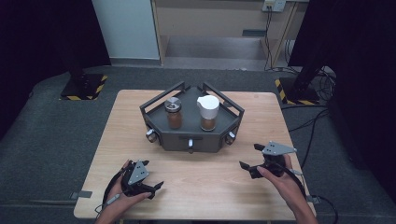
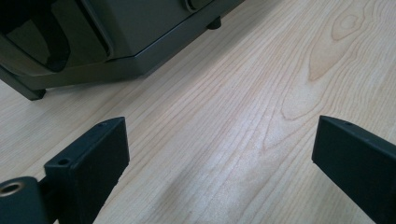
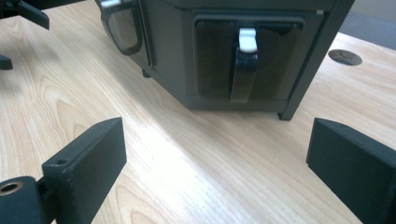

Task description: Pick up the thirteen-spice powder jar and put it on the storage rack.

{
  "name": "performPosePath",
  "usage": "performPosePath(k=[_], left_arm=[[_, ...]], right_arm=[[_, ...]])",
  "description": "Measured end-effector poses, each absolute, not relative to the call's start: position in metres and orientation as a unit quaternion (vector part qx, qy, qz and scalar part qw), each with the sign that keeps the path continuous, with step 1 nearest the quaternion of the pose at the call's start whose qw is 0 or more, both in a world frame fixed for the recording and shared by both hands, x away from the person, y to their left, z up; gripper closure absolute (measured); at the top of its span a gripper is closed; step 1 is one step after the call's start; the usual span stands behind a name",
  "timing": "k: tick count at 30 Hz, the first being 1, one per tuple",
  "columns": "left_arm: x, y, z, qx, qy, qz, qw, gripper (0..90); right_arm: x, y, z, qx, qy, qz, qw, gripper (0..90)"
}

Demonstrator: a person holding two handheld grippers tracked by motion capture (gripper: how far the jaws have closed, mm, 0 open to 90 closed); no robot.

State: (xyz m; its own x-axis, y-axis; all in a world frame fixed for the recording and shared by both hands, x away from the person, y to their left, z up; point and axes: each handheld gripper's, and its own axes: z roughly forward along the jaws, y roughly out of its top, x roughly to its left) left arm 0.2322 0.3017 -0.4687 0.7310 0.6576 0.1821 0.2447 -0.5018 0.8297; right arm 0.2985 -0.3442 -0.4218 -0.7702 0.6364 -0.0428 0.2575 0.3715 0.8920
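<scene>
Both sets of jaws sit spread wide with nothing between them. The dark rack (image 3: 243, 60) stands just ahead of the right gripper (image 3: 217, 163); coming in crooked could shove it across the bench (image 3: 187, 177) and topple the jars (image 1: 174, 113).

A pale wooden worktop (image 1: 196, 186) stands on grey carpet (image 1: 46, 140) (black curtains (image 1: 28, 37) hang at both sides); behind, a light wooden cabinet (image 1: 210, 18) and hazard-striped stand bases (image 1: 84, 86)
</scene>
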Motion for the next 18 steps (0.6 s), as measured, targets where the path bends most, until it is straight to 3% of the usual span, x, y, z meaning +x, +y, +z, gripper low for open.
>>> performPosePath(k=[18], left_arm=[[0.231, 0.298, -0.468, 0.834, 0.268, 0.25, 0.412, 3.4]], right_arm=[[0.282, -0.357, -0.451, 0.297, 0.798, 0.487, 0.197, 5.6]])
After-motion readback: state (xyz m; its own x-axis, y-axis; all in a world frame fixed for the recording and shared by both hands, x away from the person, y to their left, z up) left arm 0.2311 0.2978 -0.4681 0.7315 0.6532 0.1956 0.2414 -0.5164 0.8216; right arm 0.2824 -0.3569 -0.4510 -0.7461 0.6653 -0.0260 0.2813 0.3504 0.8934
